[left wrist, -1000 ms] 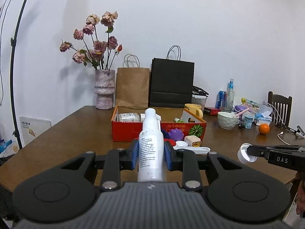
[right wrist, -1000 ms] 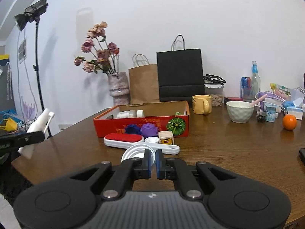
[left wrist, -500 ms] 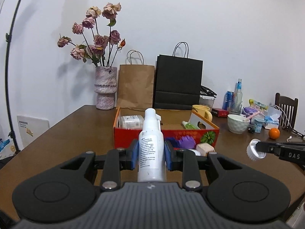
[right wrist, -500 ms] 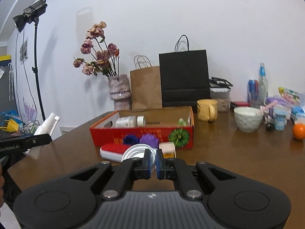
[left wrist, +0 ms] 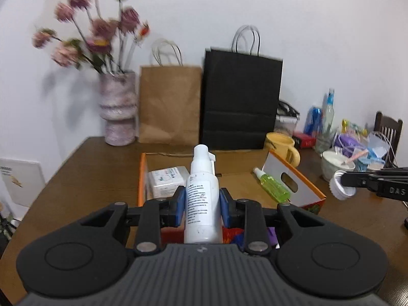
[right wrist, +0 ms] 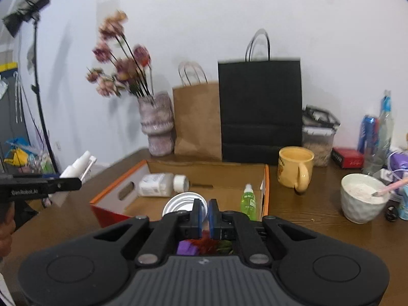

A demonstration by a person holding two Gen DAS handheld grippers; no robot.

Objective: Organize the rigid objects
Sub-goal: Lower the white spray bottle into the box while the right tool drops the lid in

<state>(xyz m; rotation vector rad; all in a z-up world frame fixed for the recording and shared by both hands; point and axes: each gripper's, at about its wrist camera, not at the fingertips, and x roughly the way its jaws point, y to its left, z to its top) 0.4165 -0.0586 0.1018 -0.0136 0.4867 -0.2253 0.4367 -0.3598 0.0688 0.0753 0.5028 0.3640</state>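
— Above the near edge of the cardboard box (left wrist: 303, 181), what is being carried?
— A white spray bottle (left wrist: 202, 199) is clamped upright between the blue pads of the left gripper (left wrist: 201, 210). A white ribbed lid (right wrist: 183, 204) is pinched by its rim in the right gripper (right wrist: 204, 215), whose jaws are nearly closed on it.

— How much is judged to be done?
— Partly. A white pill bottle (right wrist: 163, 185) and a green bottle (right wrist: 248, 201) are already laid flat inside the box. The two held items are not yet placed, and purple and red pieces are glimpsed below the right gripper.

— What is noted of materials?
— Smooth hard plastic is seen on the cylindrical spray bottle, with a paper label. The lid is round and thin-walled. The box is open-topped, orange-edged, with handle slots.
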